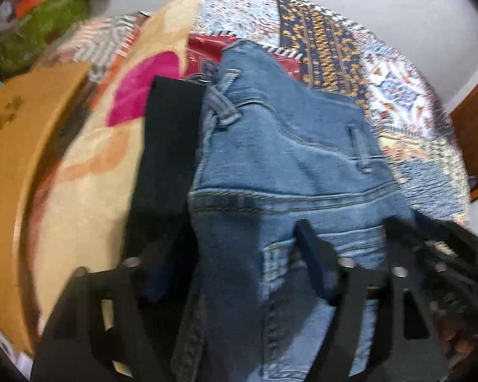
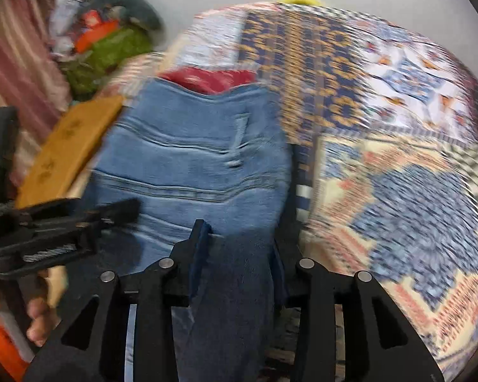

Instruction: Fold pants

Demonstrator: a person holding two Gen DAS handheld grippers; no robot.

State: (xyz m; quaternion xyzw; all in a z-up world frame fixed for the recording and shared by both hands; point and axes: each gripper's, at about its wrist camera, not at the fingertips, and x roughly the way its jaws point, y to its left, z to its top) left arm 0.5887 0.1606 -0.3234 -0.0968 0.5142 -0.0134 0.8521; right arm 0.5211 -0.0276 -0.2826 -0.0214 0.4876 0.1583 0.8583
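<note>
Left wrist: unlabelled blue jeans.

Patchwork quilt, brown board, green bundle

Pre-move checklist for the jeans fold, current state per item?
1. Jeans lie on the patterned bedspread: ok.
2. Left gripper jaws apart with denim between them, pads not pressing: ok for a release; open.
3. Right gripper has a denim fold between its fingers; whether the pads pinch it: cannot tell.
4. Waistband with belt loop lies flat: ok.
5. Black garment partly under the jeans' left edge: not ok, may snag.
6. Image sharpness: not ok, both views are blurred.
</note>
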